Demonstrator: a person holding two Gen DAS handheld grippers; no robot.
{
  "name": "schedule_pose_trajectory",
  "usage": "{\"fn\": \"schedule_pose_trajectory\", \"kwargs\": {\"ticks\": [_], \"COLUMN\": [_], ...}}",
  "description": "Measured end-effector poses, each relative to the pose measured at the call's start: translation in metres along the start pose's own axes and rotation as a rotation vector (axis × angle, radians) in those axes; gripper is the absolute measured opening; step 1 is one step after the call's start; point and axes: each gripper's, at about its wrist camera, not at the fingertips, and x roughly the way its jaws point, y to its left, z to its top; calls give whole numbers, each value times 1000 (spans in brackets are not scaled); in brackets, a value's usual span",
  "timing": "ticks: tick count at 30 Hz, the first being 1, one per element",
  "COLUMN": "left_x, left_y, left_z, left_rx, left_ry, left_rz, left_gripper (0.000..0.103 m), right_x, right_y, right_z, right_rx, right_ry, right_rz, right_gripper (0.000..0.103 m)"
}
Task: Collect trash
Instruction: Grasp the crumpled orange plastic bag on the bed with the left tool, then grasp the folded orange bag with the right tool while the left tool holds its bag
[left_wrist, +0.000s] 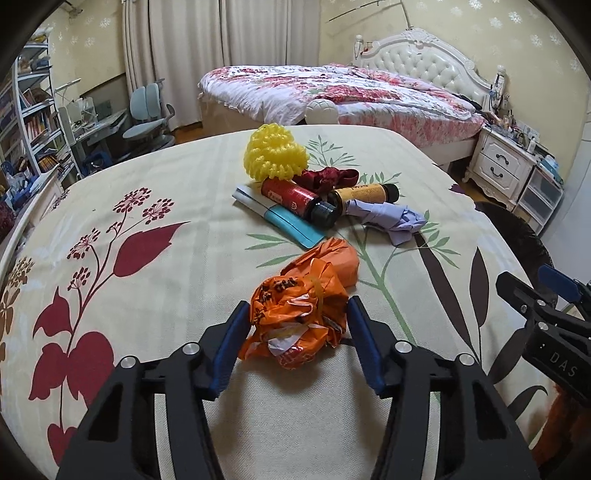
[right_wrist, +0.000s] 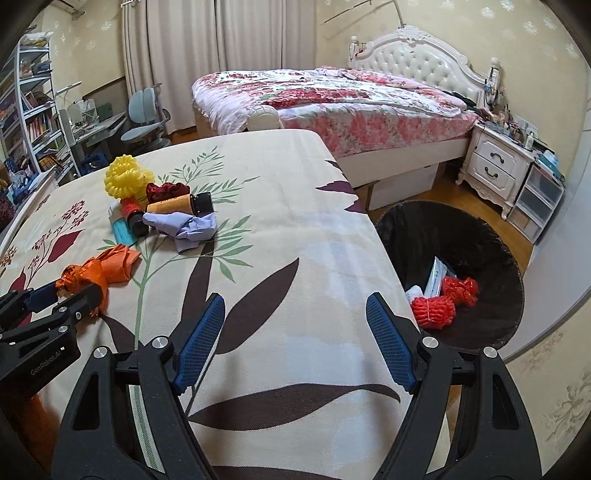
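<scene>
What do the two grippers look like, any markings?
Both alike: matte black angular linkage bodies, silver pivot screws, blue textured finger pads. Left gripper carries white "GenRobot.AI" lettering on its side; right gripper shows "DAS". No cables or sleeves visible.

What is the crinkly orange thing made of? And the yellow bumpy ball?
The orange bag looks like thin glossy plastic film: it crumples and shines. The yellow ball seems to be soft foam netting, matte, with woven-looking loops, though I can't be sure.

Soft even light, fisheye-warped edges
</scene>
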Motion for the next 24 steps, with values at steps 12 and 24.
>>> {"fn": "schedule_pose_trajectory", "kwargs": {"ticks": [12, 24], "left_x": [-17, -20], "left_y": [47, 128], "left_z": [-4, -7], "left_rx": [-43, -130], "left_ry": [-39, -59], "left_rz": [64, 203], "left_gripper": [52, 52], "right_x": [5, 15], "right_y": [49, 125], "right_z": [4, 14], "right_rx": [-72, -183], "right_ry": [16, 33], "right_rz": [79, 174], "right_gripper": [77, 77]}}
